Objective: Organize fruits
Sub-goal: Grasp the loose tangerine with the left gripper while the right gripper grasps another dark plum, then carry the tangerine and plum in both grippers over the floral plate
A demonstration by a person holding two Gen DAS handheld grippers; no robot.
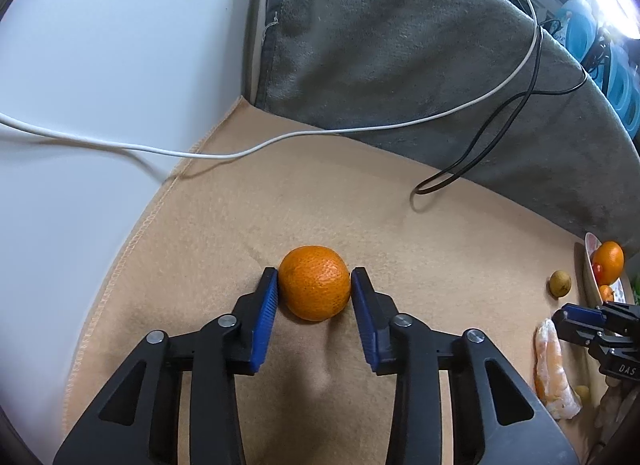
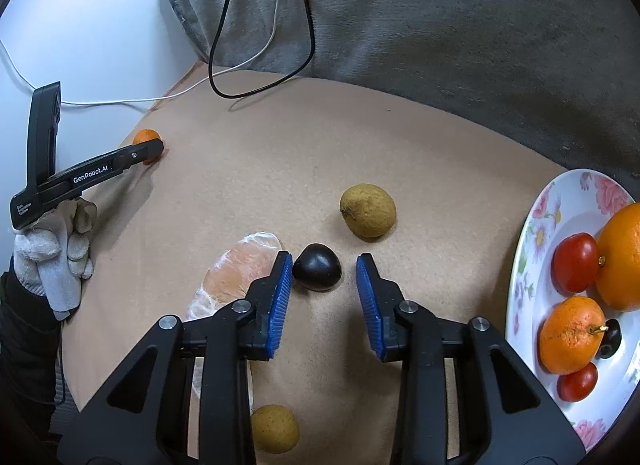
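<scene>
Left claw (image 1: 314,283) is down on the tan cloth (image 1: 360,193), its blue pads bracketing a mandarin (image 1: 314,283). The left pad looks to be touching the peel and the right pad sits right at it, so the claw is closed around the fruit, which rests on the cloth. Ahead of this claw lies a broad stretch of bare cloth up to the grey blanket (image 1: 400,45). A white cable (image 1: 280,141) crosses that far edge and a black cable (image 1: 460,173) loops down onto the cloth, ahead and to the right. To the claw's left, the stitched cloth hem runs close by, white surface beyond it.

Over to the right claw (image 2: 324,271): released, jaws wide, a dark cherry (image 2: 317,273) between them, against the left pad with a clear gap to the right pad. Just outside the left finger lies a peeled citrus segment (image 2: 244,265). A longan (image 2: 368,211) sits ahead and slightly right, apart from the cherry. A second longan (image 2: 274,429) shows under the claw body. Far right, a floral plate (image 2: 532,265) holds an orange (image 2: 624,257), a mandarin, cherry tomatoes (image 2: 576,263) and a dark cherry. Open cloth lies between the right finger and the plate rim.
</scene>
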